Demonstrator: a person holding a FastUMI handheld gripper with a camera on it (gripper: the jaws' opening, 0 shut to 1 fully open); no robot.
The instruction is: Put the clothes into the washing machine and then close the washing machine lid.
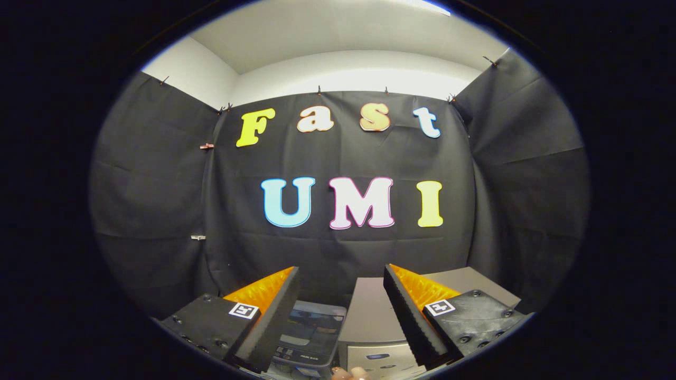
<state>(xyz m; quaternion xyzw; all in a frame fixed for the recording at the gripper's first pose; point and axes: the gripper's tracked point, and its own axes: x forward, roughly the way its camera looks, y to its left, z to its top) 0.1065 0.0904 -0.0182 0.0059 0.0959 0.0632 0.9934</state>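
Our gripper (342,306) sits closest to us, its two black fingers (274,322) spread wide apart with nothing between them, so we read it as released and carrying nothing. Beyond the fingers we see the washing machine (369,316), a grey box low ahead of us. Its lid (311,330), a dark tinted panel, shows between the fingers toward the left one; we cannot tell for certain whether it is raised or lying flat. Just below the machine's front we make out a fingertip-like shape (349,373), too small to be sure of. We find no clothes ahead of the fingers, so we cannot say where they lie. We judge the task to be either at its very start or near its end; these signs alone do not settle which.
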